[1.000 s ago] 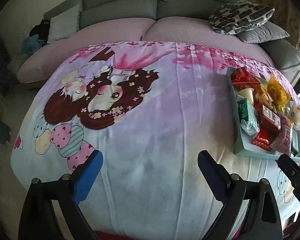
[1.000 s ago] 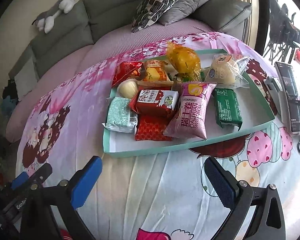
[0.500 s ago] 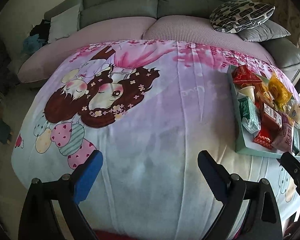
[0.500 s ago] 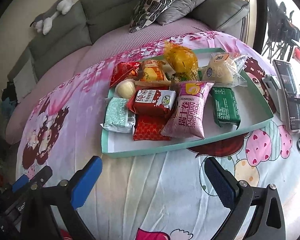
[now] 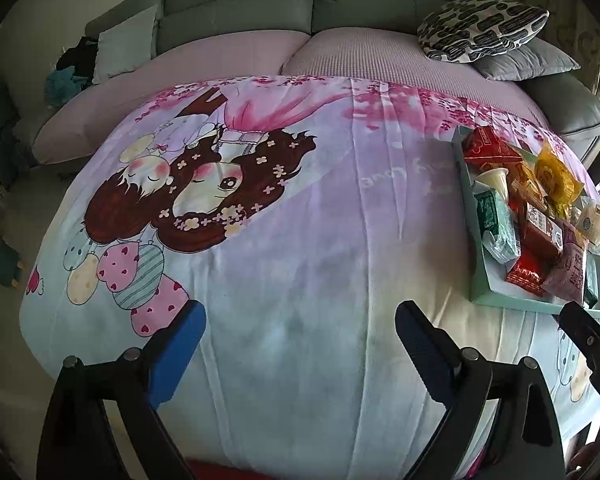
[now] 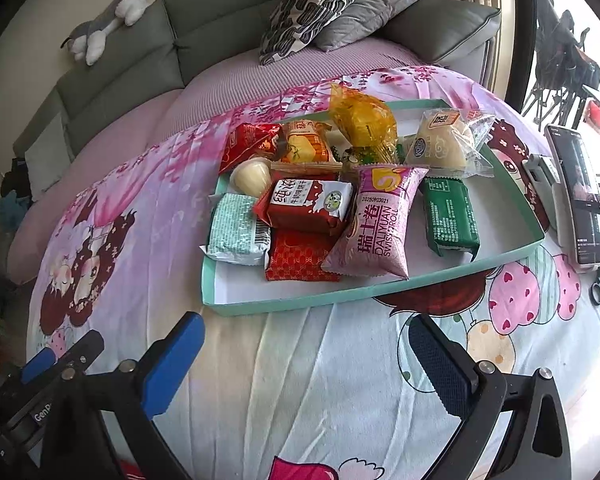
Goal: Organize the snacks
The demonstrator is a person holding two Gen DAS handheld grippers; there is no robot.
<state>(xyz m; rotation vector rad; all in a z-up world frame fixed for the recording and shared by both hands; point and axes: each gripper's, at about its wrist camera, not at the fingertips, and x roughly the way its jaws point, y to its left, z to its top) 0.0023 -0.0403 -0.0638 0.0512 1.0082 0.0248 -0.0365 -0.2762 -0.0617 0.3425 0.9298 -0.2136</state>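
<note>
Snack packets [image 6: 376, 220] are heaped inside the teal tray [image 6: 340, 294]. Both the left gripper [image 5: 300, 344] and right gripper [image 6: 304, 356] are held wide and empty short of the tray; sorted or unsorted cannot be judged.

Teal tray [image 6: 340, 294], pink cartoon sheet [image 6: 300, 380].
</note>
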